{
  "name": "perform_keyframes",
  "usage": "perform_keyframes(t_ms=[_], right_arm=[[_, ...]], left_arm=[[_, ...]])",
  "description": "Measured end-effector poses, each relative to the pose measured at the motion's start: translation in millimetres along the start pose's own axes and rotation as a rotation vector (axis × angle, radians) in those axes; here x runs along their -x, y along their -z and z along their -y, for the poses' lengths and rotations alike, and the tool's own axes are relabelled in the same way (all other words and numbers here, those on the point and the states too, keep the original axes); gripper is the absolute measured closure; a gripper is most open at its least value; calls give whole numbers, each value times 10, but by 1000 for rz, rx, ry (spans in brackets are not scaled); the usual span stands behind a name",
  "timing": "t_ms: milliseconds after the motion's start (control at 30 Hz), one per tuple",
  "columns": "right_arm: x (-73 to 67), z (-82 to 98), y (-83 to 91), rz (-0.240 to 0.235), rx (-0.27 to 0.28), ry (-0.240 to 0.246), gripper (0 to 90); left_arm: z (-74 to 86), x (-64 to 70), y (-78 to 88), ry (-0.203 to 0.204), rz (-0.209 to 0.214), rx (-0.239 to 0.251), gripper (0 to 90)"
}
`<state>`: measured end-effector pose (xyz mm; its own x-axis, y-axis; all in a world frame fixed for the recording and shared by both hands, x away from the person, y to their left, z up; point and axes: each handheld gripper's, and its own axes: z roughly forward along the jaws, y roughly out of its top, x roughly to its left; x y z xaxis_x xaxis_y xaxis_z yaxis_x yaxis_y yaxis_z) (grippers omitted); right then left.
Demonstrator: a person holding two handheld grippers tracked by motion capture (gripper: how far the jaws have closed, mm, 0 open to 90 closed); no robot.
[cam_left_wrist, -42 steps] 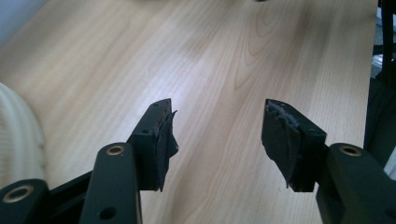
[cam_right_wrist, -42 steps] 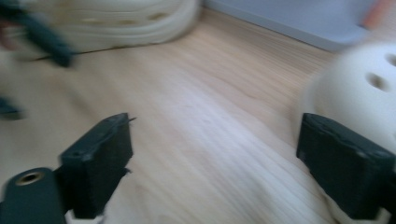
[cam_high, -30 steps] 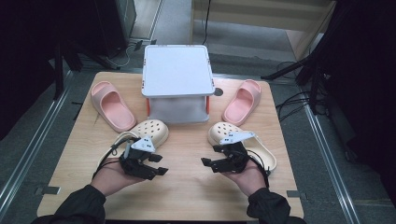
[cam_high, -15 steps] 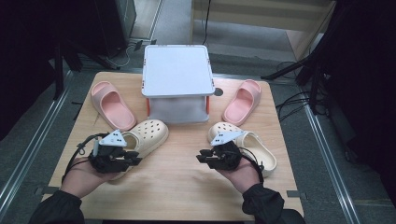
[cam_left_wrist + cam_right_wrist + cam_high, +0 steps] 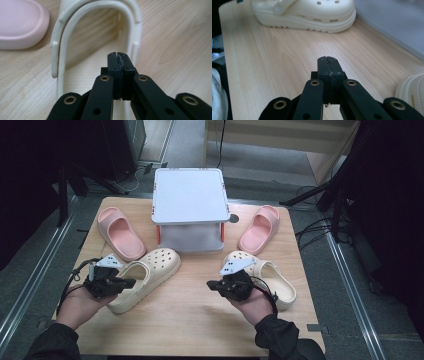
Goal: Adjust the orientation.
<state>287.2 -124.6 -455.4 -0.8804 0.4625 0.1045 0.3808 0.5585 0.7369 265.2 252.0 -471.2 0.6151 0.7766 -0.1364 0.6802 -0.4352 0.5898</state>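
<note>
Two cream clogs lie on the wooden table [image 5: 195, 320]. My left gripper [image 5: 131, 282] points right at the heel end of the left clog [image 5: 150, 270]. In the left gripper view its jaws [image 5: 117, 56] have just been closing and are shut with nothing between them, above the clog's footbed [image 5: 95, 45]. My right gripper [image 5: 210, 283] points left, beside the right clog [image 5: 272, 277]. Its jaws [image 5: 327, 60] have likewise just been closing and are shut and empty above bare wood, with the left clog [image 5: 307, 12] farther off.
A pink slipper [image 5: 120, 232] lies at the back left, also seen in the left gripper view [image 5: 20, 25]. Another pink slipper [image 5: 259, 229] lies at the back right. A white lidded box [image 5: 189, 205] stands at the back middle. Bare wood lies between the two grippers.
Both grippers have gone from open to shut. The left hand has moved to the left, off the middle toward the left clog's heel. The right hand has shifted slightly left.
</note>
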Motion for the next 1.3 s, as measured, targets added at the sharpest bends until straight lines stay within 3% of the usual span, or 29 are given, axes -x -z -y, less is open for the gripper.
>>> perform_keyframes(t_ms=[133,300,533,800,1100,1300], right_arm=[[-31,-24,55,3,39,0,900],[-5,14,19,8,8,-14,900],[4,28,40,26,26,-17,899],[-3,63,17,30,-3,-26,886],[4,84,12,36,-11,-40,885],[-10,74,-24,33,-18,-40,885]], left_arm=[[-11,-35,-105,5,8,-18,892],[-39,2,-216,-16,26,-44,892],[-68,33,-234,3,70,-26,893],[-130,148,-293,-19,119,-20,893],[-173,229,-346,-8,153,-15,893],[-222,332,-406,-16,154,-8,893]])
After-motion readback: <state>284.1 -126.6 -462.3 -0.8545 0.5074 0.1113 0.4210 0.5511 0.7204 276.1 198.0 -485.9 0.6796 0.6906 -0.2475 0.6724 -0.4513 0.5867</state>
